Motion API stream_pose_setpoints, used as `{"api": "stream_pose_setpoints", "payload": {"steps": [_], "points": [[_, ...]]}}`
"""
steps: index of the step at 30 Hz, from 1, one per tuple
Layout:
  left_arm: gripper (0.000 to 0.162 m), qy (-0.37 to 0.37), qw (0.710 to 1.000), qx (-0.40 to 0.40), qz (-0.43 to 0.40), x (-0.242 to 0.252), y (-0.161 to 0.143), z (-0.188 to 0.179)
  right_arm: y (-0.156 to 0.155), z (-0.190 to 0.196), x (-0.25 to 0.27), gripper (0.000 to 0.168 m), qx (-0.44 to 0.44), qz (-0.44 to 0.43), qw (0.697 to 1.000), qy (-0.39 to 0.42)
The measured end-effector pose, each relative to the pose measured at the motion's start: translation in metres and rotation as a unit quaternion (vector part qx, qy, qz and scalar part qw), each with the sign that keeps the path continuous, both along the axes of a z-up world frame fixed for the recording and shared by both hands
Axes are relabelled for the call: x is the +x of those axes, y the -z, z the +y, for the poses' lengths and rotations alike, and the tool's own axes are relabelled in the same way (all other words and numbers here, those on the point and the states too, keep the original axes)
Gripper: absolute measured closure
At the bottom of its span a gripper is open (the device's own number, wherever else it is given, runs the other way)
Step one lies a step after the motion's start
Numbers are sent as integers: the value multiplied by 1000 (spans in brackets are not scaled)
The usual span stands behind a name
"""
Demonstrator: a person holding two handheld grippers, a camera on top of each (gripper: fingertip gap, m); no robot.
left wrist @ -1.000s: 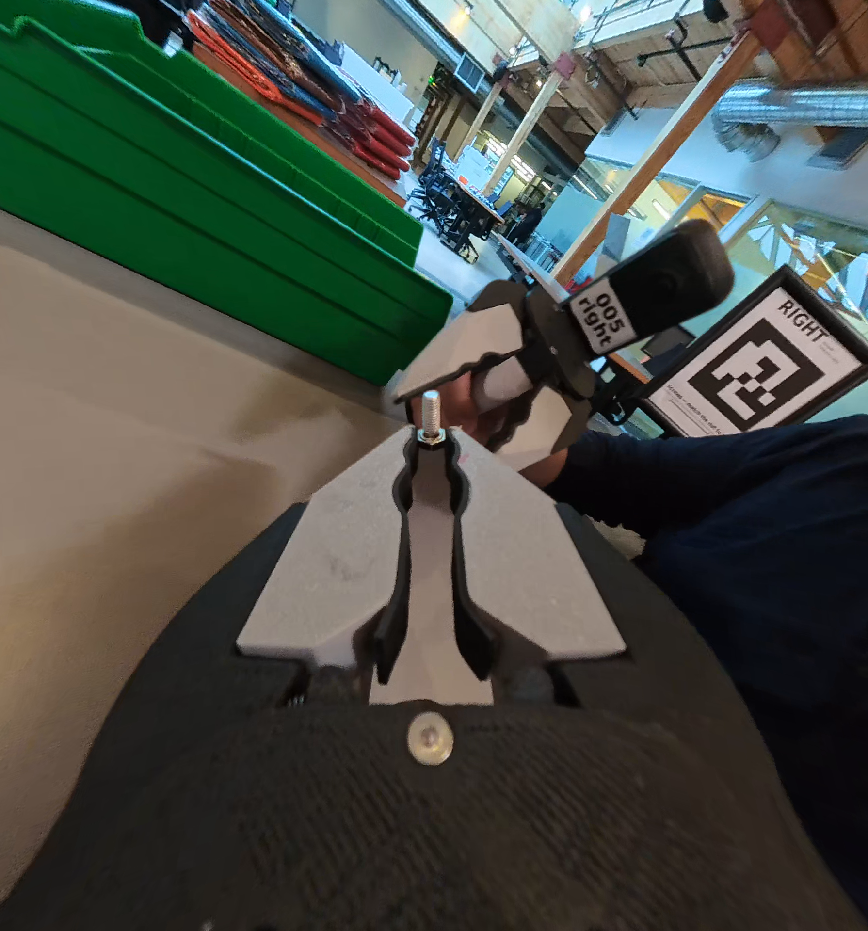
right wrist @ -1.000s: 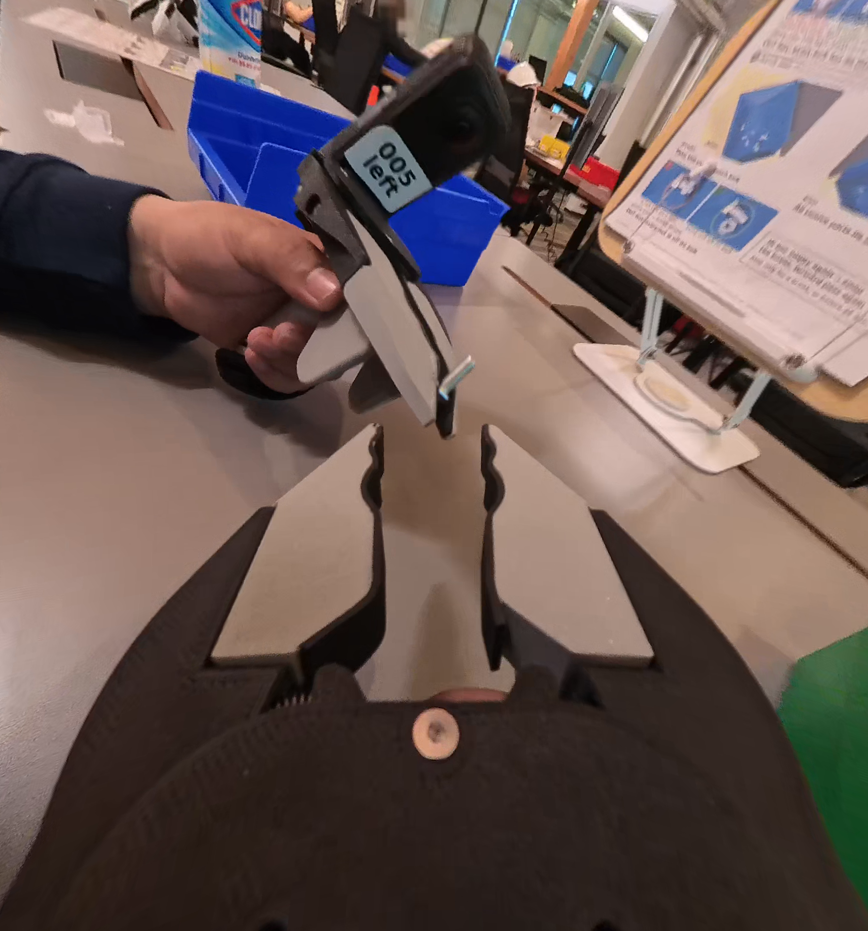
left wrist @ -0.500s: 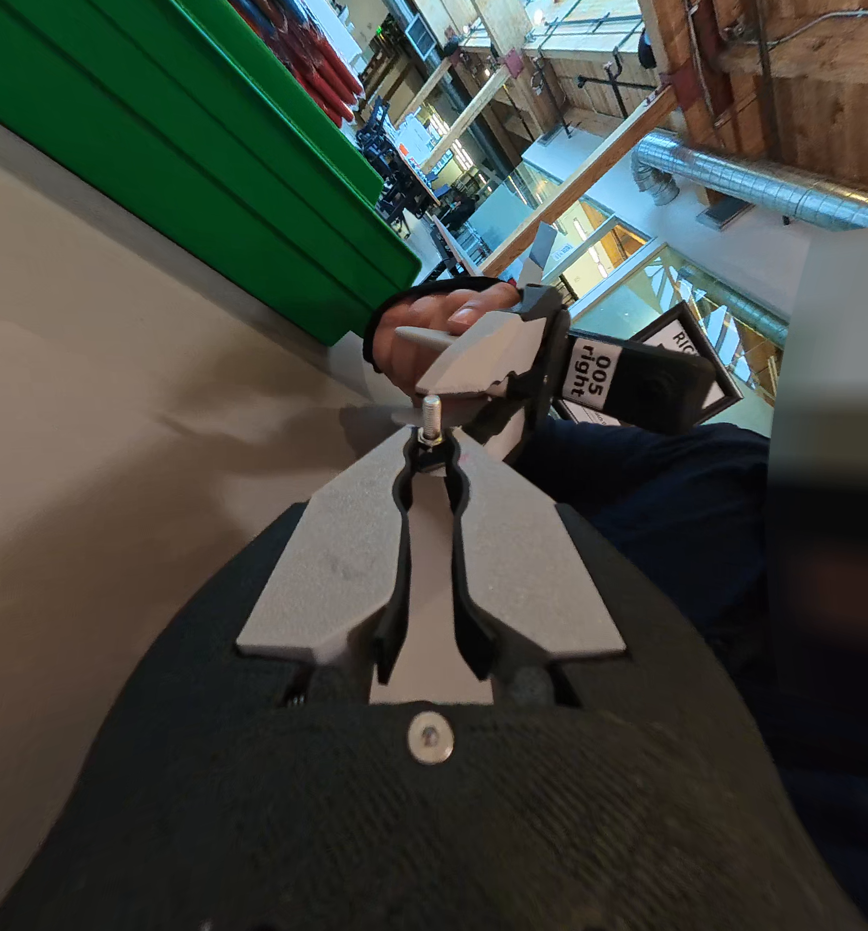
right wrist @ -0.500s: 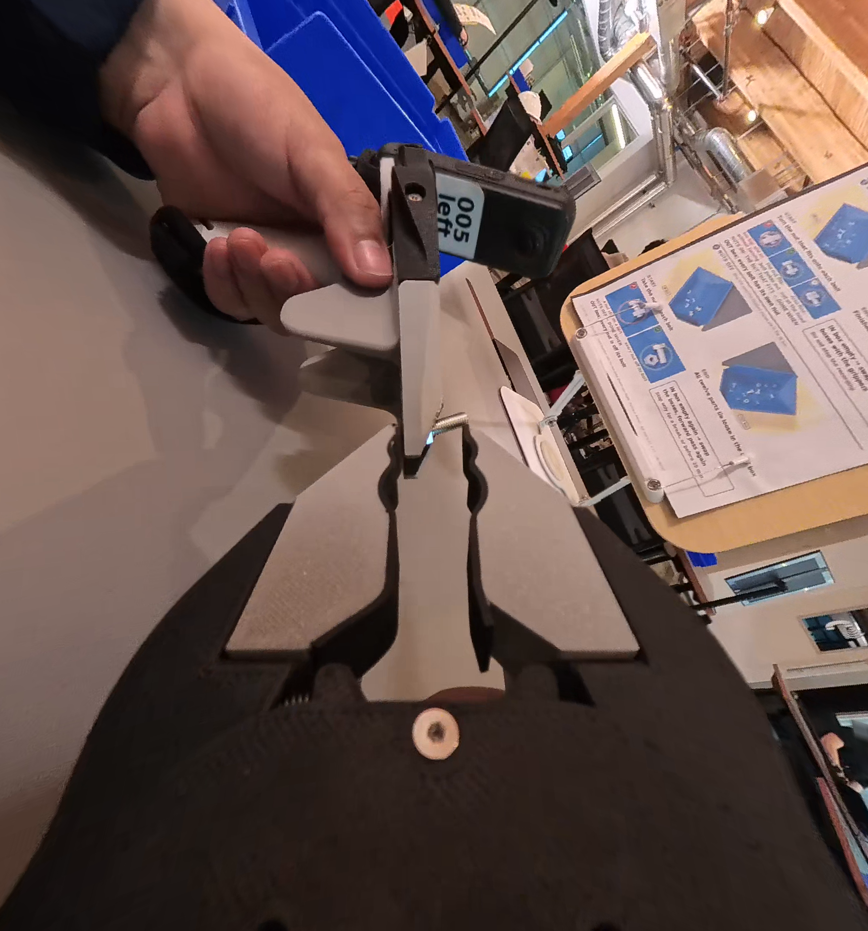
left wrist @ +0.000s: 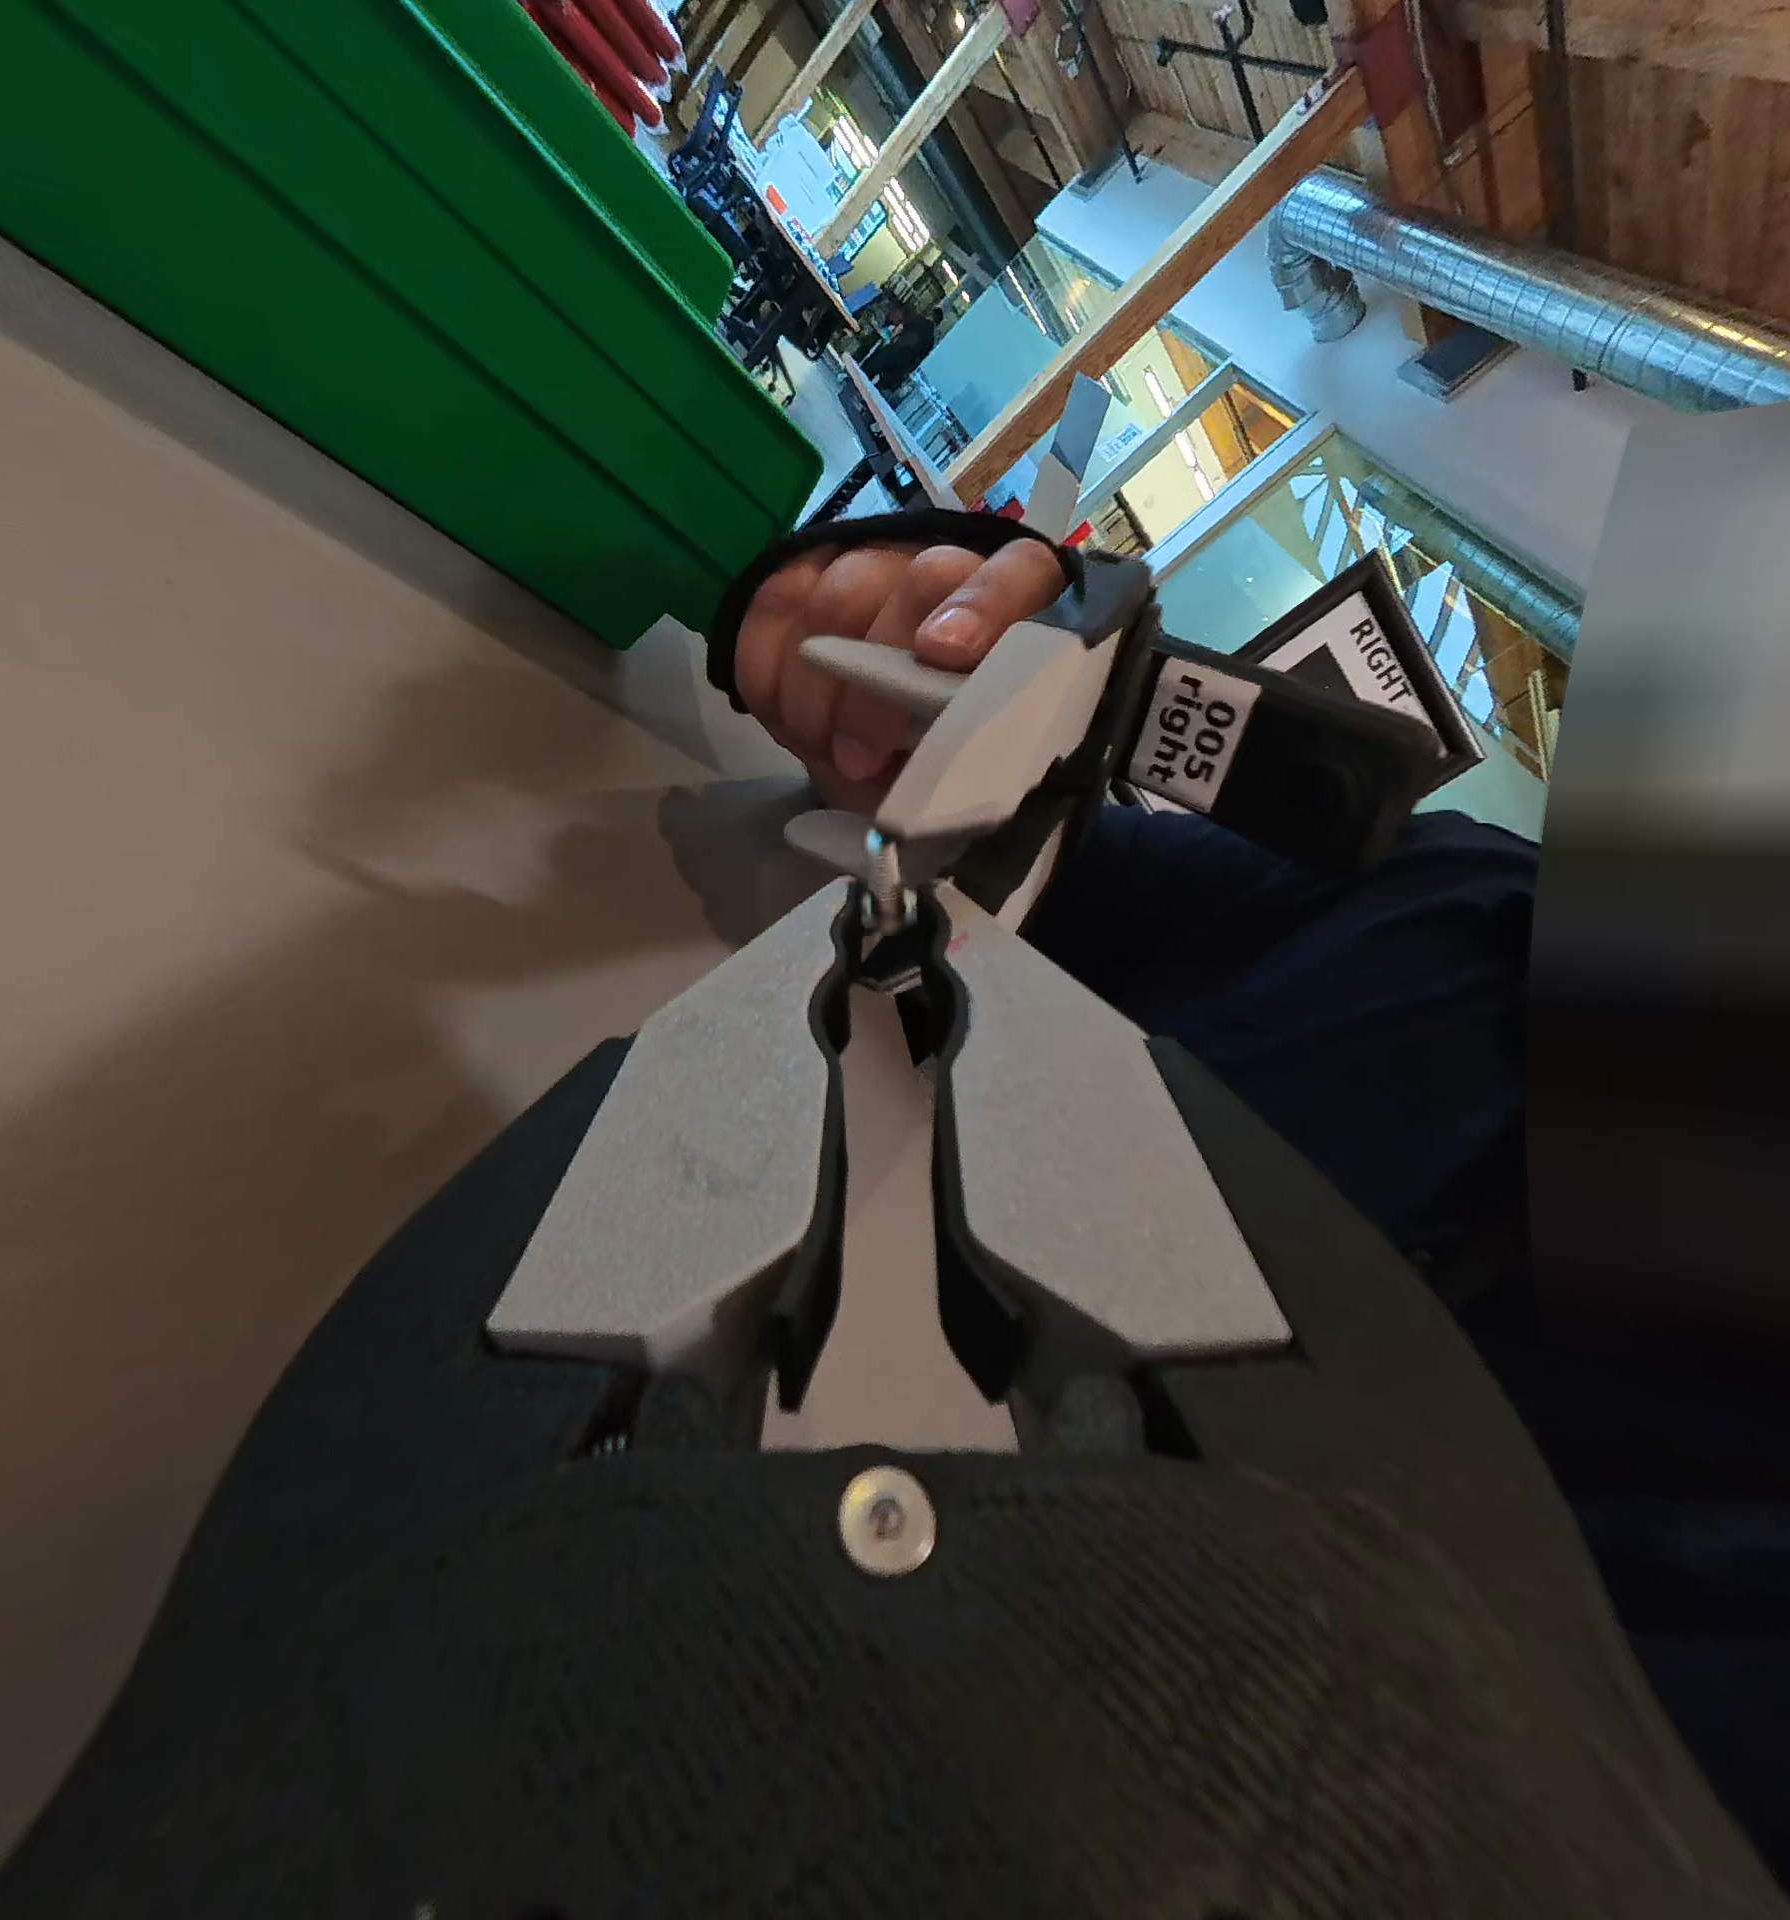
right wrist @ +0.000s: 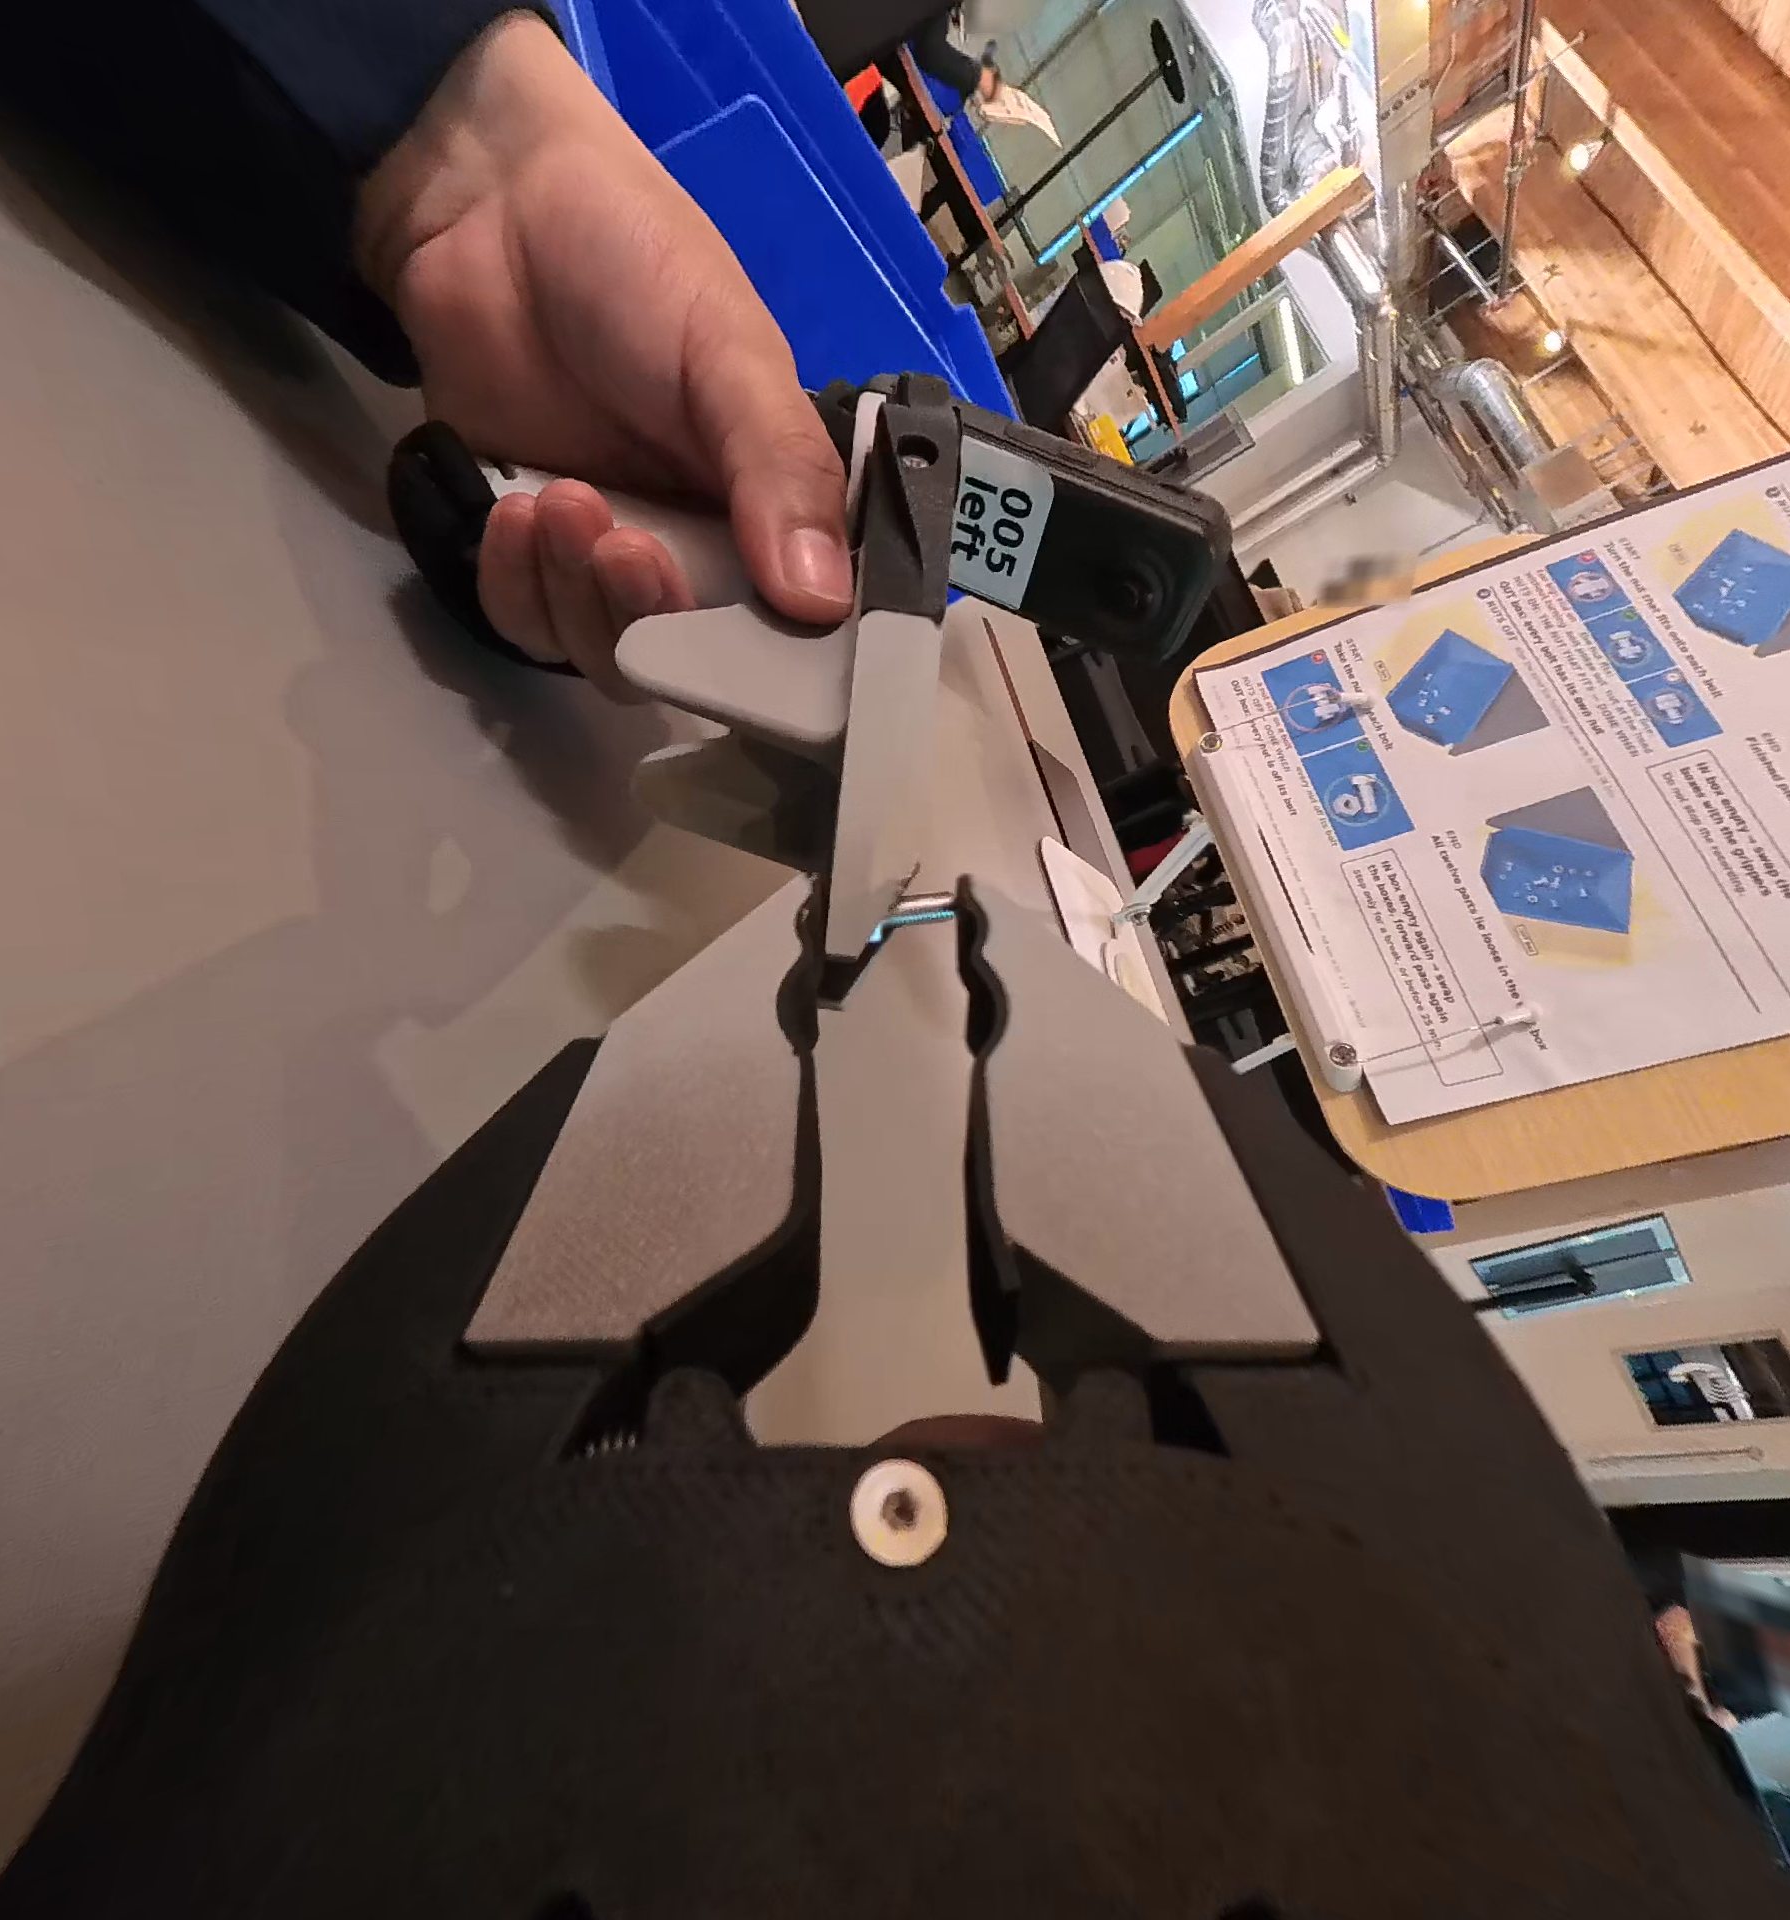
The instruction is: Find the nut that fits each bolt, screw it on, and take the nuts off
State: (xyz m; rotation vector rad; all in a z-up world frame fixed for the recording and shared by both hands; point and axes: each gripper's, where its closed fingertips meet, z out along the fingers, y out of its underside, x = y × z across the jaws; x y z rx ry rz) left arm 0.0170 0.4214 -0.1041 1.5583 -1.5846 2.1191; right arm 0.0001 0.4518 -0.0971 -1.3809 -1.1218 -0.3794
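Above grey tabletop, left gripper pinches small silver threaded bolt, presenting its shank between spread right gripper tips for gripping.

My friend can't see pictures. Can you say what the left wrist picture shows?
The left gripper is shut on a small silver bolt that sticks out past its tips. The right gripper, held in a hand, reaches the bolt's end above a beige table, with a green bin behind.
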Motion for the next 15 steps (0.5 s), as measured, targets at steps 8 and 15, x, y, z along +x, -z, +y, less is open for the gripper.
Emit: {"api": "stream_pose_setpoints", "payload": {"steps": [8, 15], "points": [[155, -5, 1000, 8, -8, -1, -3, 3, 0, -2, -1, 150, 0, 3, 1000, -1], [150, -31, 999, 1, -34, -2, -16, 16, -5, -5, 7, 150, -1, 23, 1000, 12]]}}
